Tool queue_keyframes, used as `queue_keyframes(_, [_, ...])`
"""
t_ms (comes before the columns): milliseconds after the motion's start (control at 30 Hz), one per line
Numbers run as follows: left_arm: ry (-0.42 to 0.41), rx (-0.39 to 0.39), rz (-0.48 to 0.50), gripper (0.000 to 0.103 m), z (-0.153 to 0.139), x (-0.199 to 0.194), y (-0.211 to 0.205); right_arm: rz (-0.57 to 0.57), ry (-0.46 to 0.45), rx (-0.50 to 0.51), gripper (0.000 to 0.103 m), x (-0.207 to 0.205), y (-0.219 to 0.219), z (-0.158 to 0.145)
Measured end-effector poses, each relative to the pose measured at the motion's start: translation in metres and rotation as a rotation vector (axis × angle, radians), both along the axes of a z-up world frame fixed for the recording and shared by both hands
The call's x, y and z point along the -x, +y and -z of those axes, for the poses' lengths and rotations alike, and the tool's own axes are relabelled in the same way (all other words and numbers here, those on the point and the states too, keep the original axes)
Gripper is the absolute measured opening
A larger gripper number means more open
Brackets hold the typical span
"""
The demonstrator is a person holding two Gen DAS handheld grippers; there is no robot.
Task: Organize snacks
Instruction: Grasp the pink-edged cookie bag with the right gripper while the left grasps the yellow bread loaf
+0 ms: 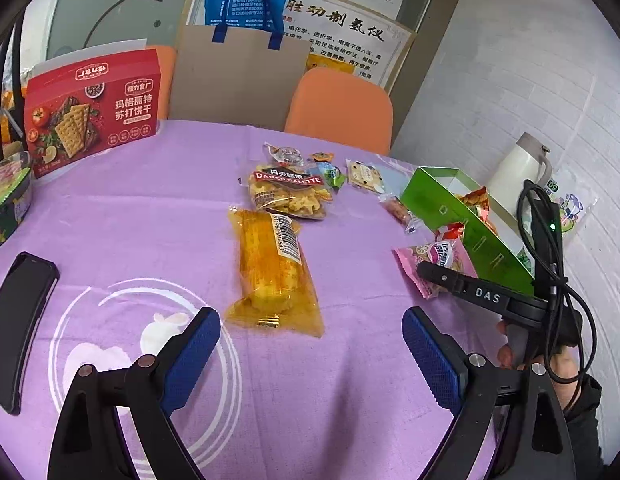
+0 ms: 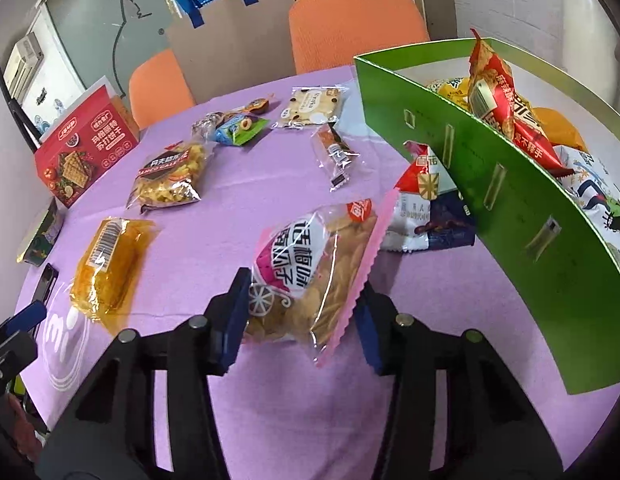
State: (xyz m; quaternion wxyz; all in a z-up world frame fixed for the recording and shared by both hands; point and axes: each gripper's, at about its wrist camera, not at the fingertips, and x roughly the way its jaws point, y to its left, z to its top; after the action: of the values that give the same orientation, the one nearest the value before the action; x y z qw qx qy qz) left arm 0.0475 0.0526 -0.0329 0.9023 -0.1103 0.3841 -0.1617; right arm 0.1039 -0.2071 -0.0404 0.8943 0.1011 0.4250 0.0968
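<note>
Snacks lie scattered on a purple cloth (image 1: 150, 216). The right gripper (image 2: 300, 316) is clamped on a pink-edged bag (image 2: 310, 272) of crisps, just left of the green box (image 2: 490, 184), which already holds several packets. The left gripper (image 1: 310, 356) hovers with jaws wide apart, gripping nothing, just short of a yellow packet (image 1: 272, 272). Beyond that lie a Danco Galette bag (image 1: 288, 192) and small wrapped sweets (image 1: 322, 168). A red cracker box (image 1: 94, 110) stands at the far left.
</note>
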Motion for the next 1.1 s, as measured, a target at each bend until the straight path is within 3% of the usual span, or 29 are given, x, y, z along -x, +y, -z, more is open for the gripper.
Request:
queue_keyframes(167, [0.018, -0.037, -0.025, 0.094, 0.006, -0.031, -0.002, -0.051, -0.005, -0.018, 0.048, 0.016, 0.005, 0.001])
queue_keyframes(367, [0.042, -0.142, -0.053, 0.093, 0.015, -0.064, -0.012, -0.086, 0.005, -0.037, 0.049, 0.034, 0.007, 0.001])
queue_keyframes(467, [0.051, -0.195, -0.063, 0.087, 0.022, -0.072, -0.019, -0.091, 0.002, -0.022, 0.05, 0.041, 0.007, 0.002])
queue_keyframes(600, [0.094, -0.197, -0.044, 0.072, 0.035, -0.075, -0.024, -0.098, 0.003, 0.002, 0.053, 0.045, 0.011, 0.002])
queue_keyframes(867, [0.105, -0.219, -0.057, 0.07, 0.04, -0.074, -0.025, -0.101, 0.005, 0.032, 0.056, 0.046, 0.017, 0.002])
queue_keyframes(967, [0.104, -0.22, -0.049, 0.062, 0.039, -0.073, -0.025, -0.104, 0.004, 0.031, 0.057, 0.047, 0.018, 0.002])
queue_keyframes(1100, [0.102, -0.223, -0.044, 0.061, 0.039, -0.074, -0.027, -0.104, 0.002, 0.048, 0.057, 0.048, 0.02, 0.002])
